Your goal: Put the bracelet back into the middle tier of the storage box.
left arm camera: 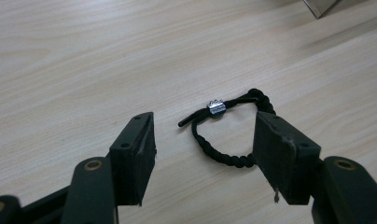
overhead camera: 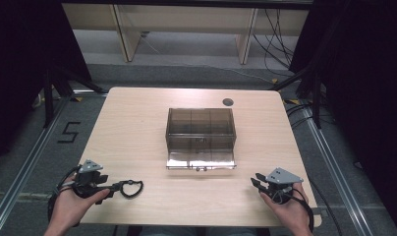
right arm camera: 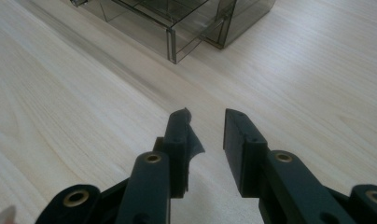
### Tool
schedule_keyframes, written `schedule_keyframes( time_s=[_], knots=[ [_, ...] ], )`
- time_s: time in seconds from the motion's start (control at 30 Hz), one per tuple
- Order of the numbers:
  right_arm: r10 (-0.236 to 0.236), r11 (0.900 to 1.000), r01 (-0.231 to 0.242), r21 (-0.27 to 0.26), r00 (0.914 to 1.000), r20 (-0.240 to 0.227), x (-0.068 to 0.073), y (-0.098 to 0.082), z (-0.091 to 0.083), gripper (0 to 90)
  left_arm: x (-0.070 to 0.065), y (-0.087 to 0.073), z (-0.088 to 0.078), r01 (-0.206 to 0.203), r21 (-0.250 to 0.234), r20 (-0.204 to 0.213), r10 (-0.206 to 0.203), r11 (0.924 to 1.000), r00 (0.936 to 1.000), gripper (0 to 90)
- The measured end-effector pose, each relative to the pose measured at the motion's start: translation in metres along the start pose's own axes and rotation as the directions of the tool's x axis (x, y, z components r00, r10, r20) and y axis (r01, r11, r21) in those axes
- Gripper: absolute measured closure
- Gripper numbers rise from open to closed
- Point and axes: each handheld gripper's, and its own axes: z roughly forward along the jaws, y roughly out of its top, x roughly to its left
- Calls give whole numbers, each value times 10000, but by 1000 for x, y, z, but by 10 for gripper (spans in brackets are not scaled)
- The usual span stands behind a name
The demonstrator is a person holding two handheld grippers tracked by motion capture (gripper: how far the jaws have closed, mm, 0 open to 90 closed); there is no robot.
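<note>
One smoky clear plastic drawer box (overhead camera: 200, 129) stood mid-table (overhead camera: 137, 123), its drawer pulled out and seemingly empty, so nothing looked stowed yet. Well to its near left, the left gripper (left arm camera: 205, 140) spread wide around a black braided cord bracelet (left arm camera: 228, 133) with a silver bead, ungrasped. Near right, the right gripper (right arm camera: 207, 135) hovered parted, empty.

Both grippers, the left gripper (overhead camera: 119, 187) and the right gripper (overhead camera: 255, 181), are black, with flat rectangular fingers (left arm camera: 133, 156), brass-ringed pivot holes behind them, grey three-cornered plates on top and black cables trailing back.
</note>
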Motion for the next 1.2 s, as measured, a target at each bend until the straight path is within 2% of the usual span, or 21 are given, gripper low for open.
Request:
schedule_keyframes(
  time_s=[0.07,0.13,0.33,0.37,0.43,0.47,0.53,0.6,0.63,0.7,0.73,0.77,0.9,0.93,0.97,1.03,1.07,1.1,1.13,1.17,1.2],
  knots=[
    [69,10000,-69,-39,10000,7,0,0,0,707,-2,4,3,-13,112,-17,13,9999,10000,392],
    [101,9999,-101,-59,9999,-1,-1,0,-1,699,0,11,3,-284,832,246,265,9961,9993,390],
    [436,9990,-436,-25,9990,-88,-1,-1,-2,687,3,25,6,-390,1746,405,324,9839,9987,385],
    [298,9996,-298,-20,9995,-111,-1,-1,-2,685,3,28,6,-477,2265,412,394,9728,9984,386],
    [204,9998,-204,-56,9997,-133,-2,-1,-3,679,4,31,10,-310,2483,599,166,9682,9981,386],
    [216,9997,-218,-84,9996,-161,-1,-1,-3,677,5,33,11,-331,2693,576,183,9625,9982,386],
    [238,9996,-240,-122,9995,-189,-1,-1,-3,672,7,36,14,-467,2901,631,296,9559,9976,387],
    [196,9998,-197,-66,9996,-198,0,-2,-3,668,6,39,17,-356,3074,506,210,9509,9985,390],
    [223,9997,-224,-59,9994,-249,0,-2,-2,667,5,40,18,-251,3021,519,99,9530,9986,393],
    [202,9997,-205,-109,9995,-255,1,-2,-3,666,3,41,20,-121,3160,533,-51,9487,9986,400],
    [216,9997,-220,-112,9993,-293,1,-2,-3,665,4,43,22,-375,3326,610,182,9423,9980,405],
    [211,9997,-215,-133,9994,-289,1,-1,-4,665,3,43,25,-344,3328,560,167,9424,9983,415],
    [167,9997,-173,-198,9995,-285,1,0,-3,663,0,44,35,-644,3785,580,458,9234,9973,453],
    [258,9996,-262,-131,9990,-353,1,-1,-2,662,-1,45,38,-670,3776,539,503,9235,9973,458],
    [248,9997,-251,-75,9990,-374,2,-1,-1,660,-2,46,41,-779,3912,513,628,9170,9967,466],
    [337,9994,-338,-19,9986,-407,3,-1,-1,658,-4,47,45,-745,3929,433,625,9166,9971,478],
    [419,9991,-418,23,9982,-432,4,-1,-1,657,-3,48,45,-1006,4086,494,881,9072,9949,484],
    [277,9996,-279,-47,9987,-438,3,-1,0,657,-4,47,47,-846,4015,446,728,9119,9964,488],
    [220,9997,-222,-42,9989,-415,3,-1,0,657,-4,48,49,-860,4036,447,742,9109,9962,491],
    [219,9997,-222,-55,9988,-436,3,-1,0,656,-4,48,49,-992,4159,475,873,9040,9950,495],
    [193,9998,-193,1,9987,-464,3,-1,0,655,-3,49,51,-1173,4102,487,1067,9044,9931,499]
  ],
)
